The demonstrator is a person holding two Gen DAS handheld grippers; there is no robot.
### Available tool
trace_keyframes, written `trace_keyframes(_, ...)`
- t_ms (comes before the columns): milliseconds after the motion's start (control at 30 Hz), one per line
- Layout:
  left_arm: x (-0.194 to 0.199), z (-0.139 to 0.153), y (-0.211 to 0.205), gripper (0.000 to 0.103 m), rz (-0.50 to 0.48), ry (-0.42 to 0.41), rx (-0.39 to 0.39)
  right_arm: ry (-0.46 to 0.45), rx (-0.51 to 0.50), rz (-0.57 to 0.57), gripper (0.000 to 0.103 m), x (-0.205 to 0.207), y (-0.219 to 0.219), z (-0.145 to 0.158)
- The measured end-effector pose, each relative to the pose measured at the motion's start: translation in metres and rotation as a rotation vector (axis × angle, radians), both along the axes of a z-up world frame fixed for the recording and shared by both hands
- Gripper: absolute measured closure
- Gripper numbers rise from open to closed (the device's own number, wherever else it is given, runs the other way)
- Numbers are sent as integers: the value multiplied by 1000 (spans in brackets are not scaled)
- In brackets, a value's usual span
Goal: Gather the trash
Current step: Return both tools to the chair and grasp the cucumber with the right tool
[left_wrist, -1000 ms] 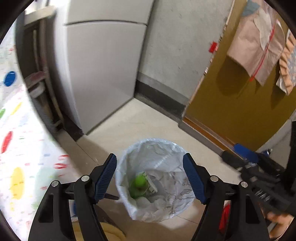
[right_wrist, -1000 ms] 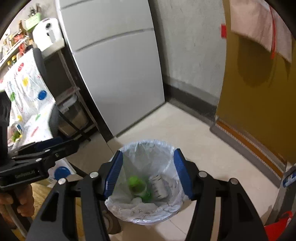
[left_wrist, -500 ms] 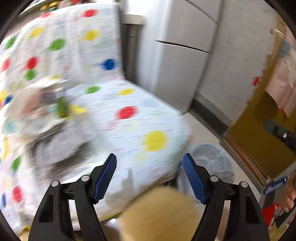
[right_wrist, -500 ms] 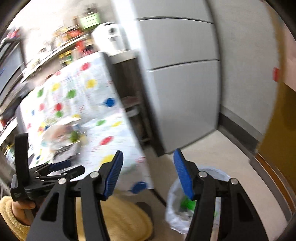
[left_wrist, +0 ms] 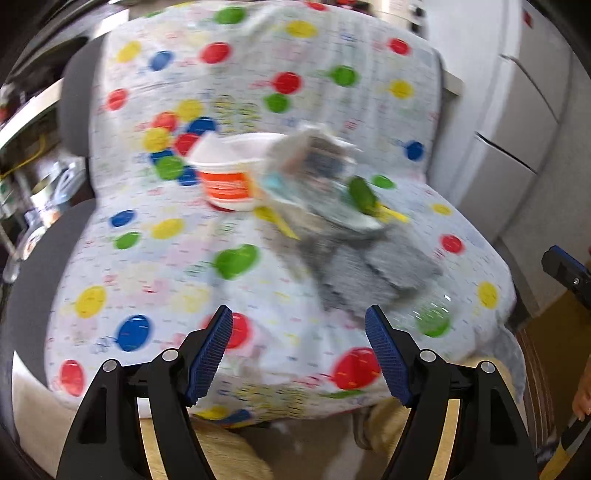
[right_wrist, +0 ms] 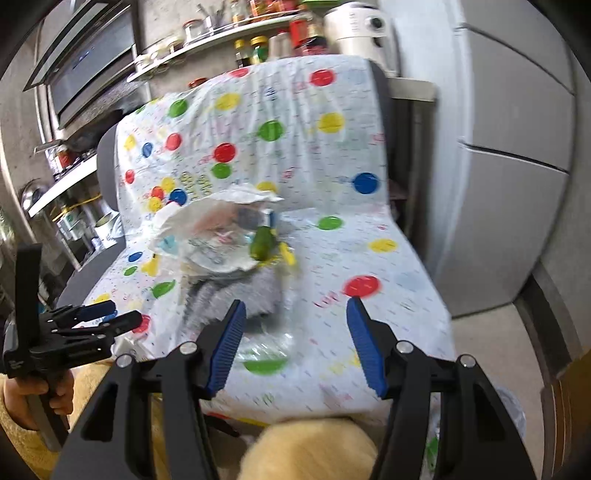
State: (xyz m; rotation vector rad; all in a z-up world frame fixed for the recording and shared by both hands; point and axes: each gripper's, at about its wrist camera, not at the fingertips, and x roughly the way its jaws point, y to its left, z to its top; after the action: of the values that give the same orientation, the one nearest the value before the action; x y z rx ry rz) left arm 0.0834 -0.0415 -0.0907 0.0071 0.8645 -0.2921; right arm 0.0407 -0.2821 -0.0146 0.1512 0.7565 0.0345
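A chair under a dotted cloth [left_wrist: 155,258] [right_wrist: 332,122] carries the trash. On its seat lie an orange and white cup [left_wrist: 225,184], crumpled white wrappers [left_wrist: 314,158] [right_wrist: 218,225], a green bottle [left_wrist: 364,194] [right_wrist: 263,243], a grey cloth [left_wrist: 369,266] [right_wrist: 240,295] and a clear plastic piece [left_wrist: 428,314] [right_wrist: 269,347]. My left gripper [left_wrist: 299,354] [right_wrist: 123,313] hangs open before the seat's front edge, nothing between its fingers. My right gripper [right_wrist: 293,347] is open too, over the front of the seat and short of the pile. The picture is blurred by motion.
A white bin bag [right_wrist: 515,406] stands on the floor at the lower right, mostly hidden by my right finger. A grey fridge [right_wrist: 517,184] stands right of the chair. Shelves with jars [right_wrist: 258,22] run behind it. A person's yellow fleece knee [right_wrist: 306,446] is below.
Both views have swung away from the bin bag on the floor and onto the chair with the trash. Both grippers stayed open and empty throughout.
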Motion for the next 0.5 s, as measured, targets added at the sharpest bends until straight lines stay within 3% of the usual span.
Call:
trace_keyframes(267,25,9,22,29,79,-21,32,37,-2,62,46,59,25,-20)
trace_keyframes(500,50,0,26,28,103,-4,69,80,-9,93,46,112,40,-47)
